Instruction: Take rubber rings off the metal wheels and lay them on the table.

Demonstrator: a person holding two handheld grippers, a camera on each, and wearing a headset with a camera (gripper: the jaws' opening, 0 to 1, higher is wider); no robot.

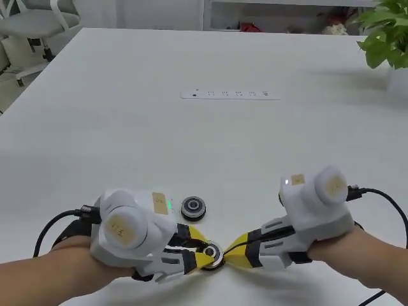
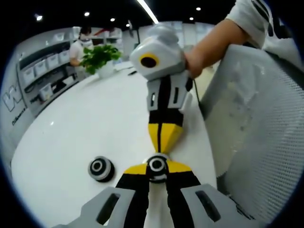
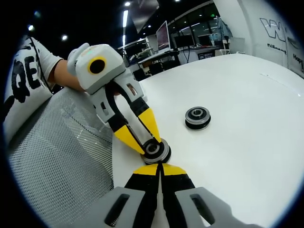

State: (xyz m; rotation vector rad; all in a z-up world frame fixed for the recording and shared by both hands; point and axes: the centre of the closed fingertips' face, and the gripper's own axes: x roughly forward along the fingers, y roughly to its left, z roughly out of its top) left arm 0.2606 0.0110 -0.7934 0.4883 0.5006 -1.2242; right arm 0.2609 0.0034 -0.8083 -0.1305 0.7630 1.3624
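A metal wheel point(image 1: 213, 254) with a black rubber ring sits between the yellow tips of my left gripper point(image 1: 205, 253), which is shut on it just above the table's near edge. In the left gripper view the wheel point(image 2: 156, 165) is framed by that gripper's point(image 2: 156, 171) jaws. My right gripper point(image 1: 229, 250) comes from the right with its tips point(image 3: 161, 167) pressed together at the wheel's point(image 3: 156, 150) rim, pinching the ring's edge. A second ringed wheel point(image 1: 193, 208) lies flat on the table point(image 1: 204, 140) just beyond, also seen as a small black disc point(image 2: 100, 168) point(image 3: 197, 117).
A white power strip point(image 1: 229, 95) lies mid-table. A potted plant point(image 1: 386, 35) stands at the far right corner and a white chair point(image 1: 32, 25) at the far left. A grey mesh chair back point(image 2: 256, 118) is close behind the grippers at the table's near edge.
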